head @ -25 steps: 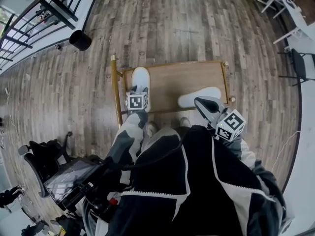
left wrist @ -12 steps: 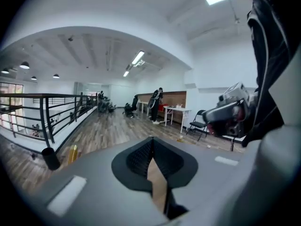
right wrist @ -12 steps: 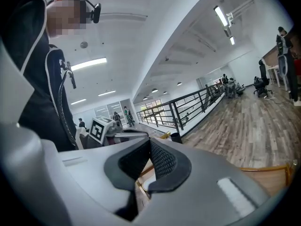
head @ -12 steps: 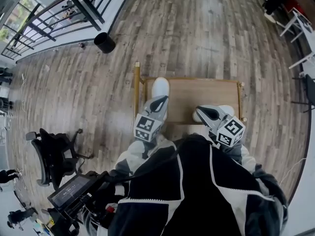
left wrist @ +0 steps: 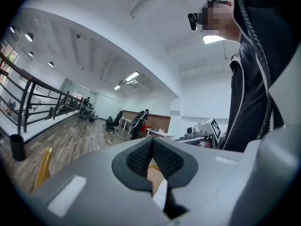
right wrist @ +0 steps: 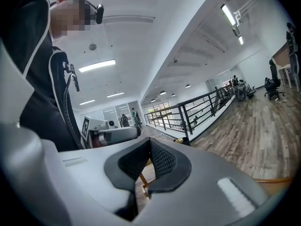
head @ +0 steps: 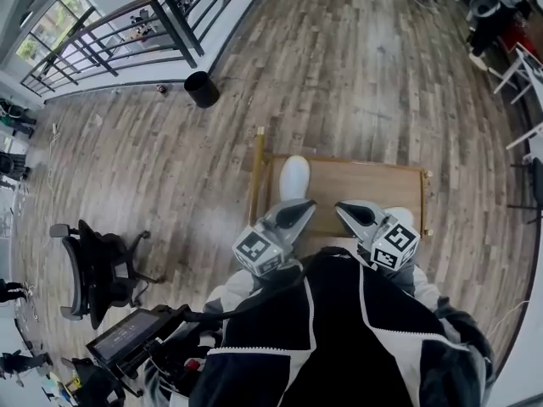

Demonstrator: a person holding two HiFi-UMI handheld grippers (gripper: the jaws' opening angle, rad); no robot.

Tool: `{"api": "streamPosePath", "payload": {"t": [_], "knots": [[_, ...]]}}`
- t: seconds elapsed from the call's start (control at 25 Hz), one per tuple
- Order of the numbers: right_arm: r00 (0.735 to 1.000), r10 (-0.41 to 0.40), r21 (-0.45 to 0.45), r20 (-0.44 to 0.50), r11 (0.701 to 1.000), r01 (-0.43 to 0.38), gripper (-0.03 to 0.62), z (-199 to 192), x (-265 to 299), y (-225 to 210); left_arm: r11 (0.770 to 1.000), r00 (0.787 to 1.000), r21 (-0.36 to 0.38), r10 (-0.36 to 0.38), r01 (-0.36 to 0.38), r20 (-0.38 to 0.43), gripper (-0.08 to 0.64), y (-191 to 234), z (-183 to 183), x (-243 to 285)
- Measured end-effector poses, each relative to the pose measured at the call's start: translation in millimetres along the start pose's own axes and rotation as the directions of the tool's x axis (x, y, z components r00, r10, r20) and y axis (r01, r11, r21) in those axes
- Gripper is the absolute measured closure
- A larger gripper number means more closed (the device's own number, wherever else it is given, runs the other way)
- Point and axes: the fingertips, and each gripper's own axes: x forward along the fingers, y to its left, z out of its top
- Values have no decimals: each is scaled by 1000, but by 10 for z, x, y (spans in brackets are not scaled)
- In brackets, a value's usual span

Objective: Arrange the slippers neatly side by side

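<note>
Low wooden desk (head: 365,181) with a gold-coloured frame, on plank flooring. One white slipper (head: 294,176) lies at the desk's left end with its toe pointing away from the person. A second white slipper (head: 405,217) lies at the right end, well apart from the first and mostly hidden behind the right gripper (head: 341,206). Left gripper (head: 308,203): held above the desk's near edge, fingers just closed and pressed together, nothing between them. Right gripper: alongside, fingers pressed together, nothing held. Surroundings: black bin (head: 202,89) near a black railing (head: 127,24); office chair (head: 97,265) at left.
</note>
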Motion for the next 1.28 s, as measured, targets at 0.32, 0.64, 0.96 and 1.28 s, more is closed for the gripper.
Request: {"api": "streamPosePath", "payload": {"t": [0.32, 0.64, 0.96, 1.28], "knots": [[998, -56, 15, 13, 998, 56, 588, -13, 30, -7, 997, 998, -46, -63, 62, -8, 540, 7, 41, -2], [960, -267, 148, -84, 949, 277, 569, -592, -258, -465, 985, 985, -61, -163, 160, -51, 541, -48, -13, 153], [735, -609, 479, -297, 571, 667, 403, -1763, -1288, -1170, 958, 956, -99, -279, 270, -89, 540, -252, -64, 361], [557, -671, 567, -490, 239, 788, 347, -2551, -1868, -1531, 952, 947, -85, -302, 293, -109, 540, -325, -60, 417]]}}
